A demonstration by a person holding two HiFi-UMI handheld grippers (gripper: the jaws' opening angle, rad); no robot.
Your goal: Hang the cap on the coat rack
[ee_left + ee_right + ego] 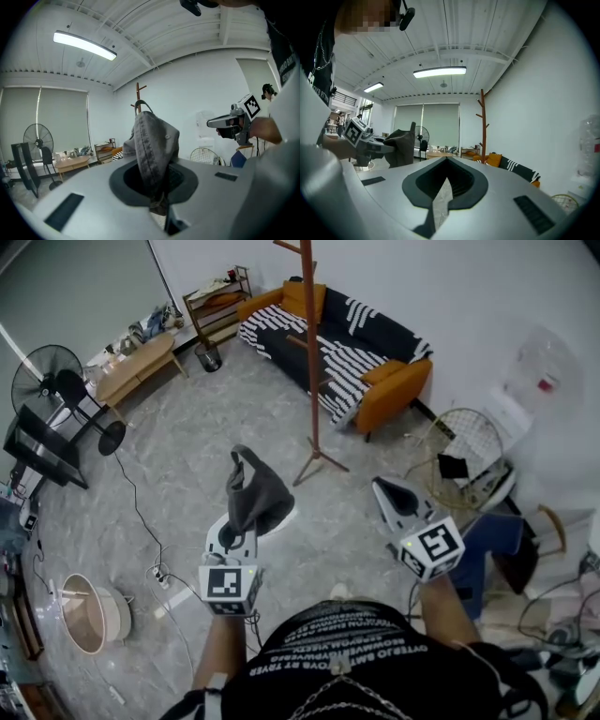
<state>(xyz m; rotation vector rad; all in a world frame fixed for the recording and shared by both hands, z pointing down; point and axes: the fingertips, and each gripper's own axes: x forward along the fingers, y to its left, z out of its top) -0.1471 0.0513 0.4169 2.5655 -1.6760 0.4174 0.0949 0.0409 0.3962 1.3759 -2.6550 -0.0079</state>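
Note:
A dark grey cap hangs crumpled from my left gripper, which is shut on its fabric. In the left gripper view the cap stands up out of the closed jaws and hides part of the wooden coat rack behind it. The coat rack stands on the floor ahead, in front of the sofa, well beyond both grippers. My right gripper is shut and holds nothing, level with the left one and to its right. From the right gripper view I see the rack and the cap.
An orange sofa with a striped throw sits behind the rack. A standing fan, a low wooden table and a shelf are at the left. A white wire chair stands at the right. A cable and power strip lie on the floor.

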